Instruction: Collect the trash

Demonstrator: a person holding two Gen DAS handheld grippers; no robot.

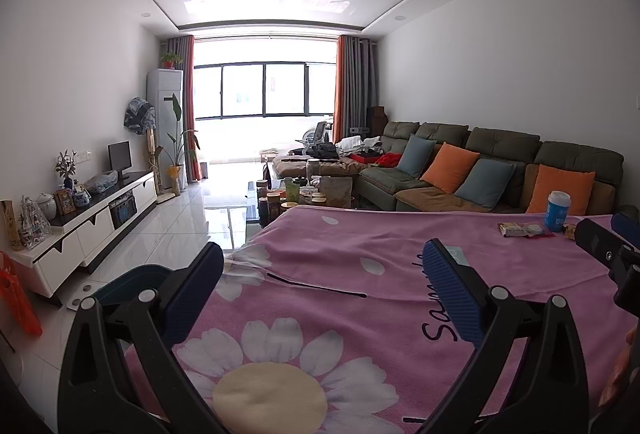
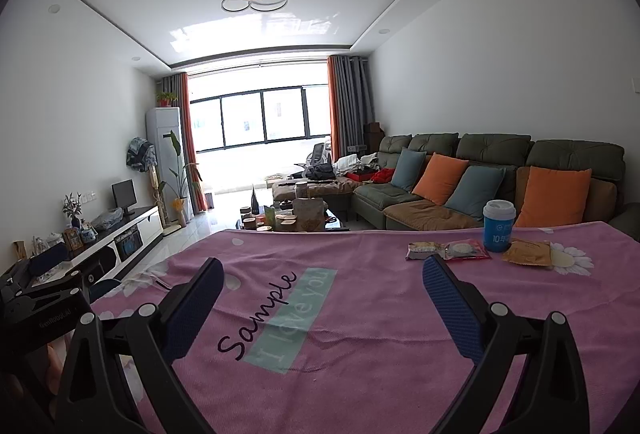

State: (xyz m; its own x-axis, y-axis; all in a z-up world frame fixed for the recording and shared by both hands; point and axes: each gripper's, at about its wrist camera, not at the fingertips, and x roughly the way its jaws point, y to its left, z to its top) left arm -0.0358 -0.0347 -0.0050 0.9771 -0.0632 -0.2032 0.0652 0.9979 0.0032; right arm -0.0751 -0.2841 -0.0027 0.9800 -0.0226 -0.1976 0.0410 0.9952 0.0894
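Note:
A blue paper cup with a white lid (image 2: 497, 226) stands at the far right of the pink flowered cloth (image 2: 360, 314). Beside it lie a dark snack wrapper (image 2: 425, 250), a red-edged wrapper (image 2: 466, 250) and a brown packet (image 2: 527, 253). The cup (image 1: 557, 211) and wrappers (image 1: 524, 229) also show in the left wrist view. My right gripper (image 2: 323, 268) is open and empty, above the cloth, short of the wrappers. My left gripper (image 1: 323, 250) is open and empty, over the cloth's left part. The right gripper's body (image 1: 608, 258) shows at the left view's right edge.
A dark blue bin (image 1: 132, 280) sits on the floor by the table's left edge. A red bag (image 1: 18, 298) hangs at far left. A white TV cabinet (image 1: 92, 218) lines the left wall, a green sofa (image 2: 480, 174) the right, a cluttered coffee table (image 2: 296, 218) beyond.

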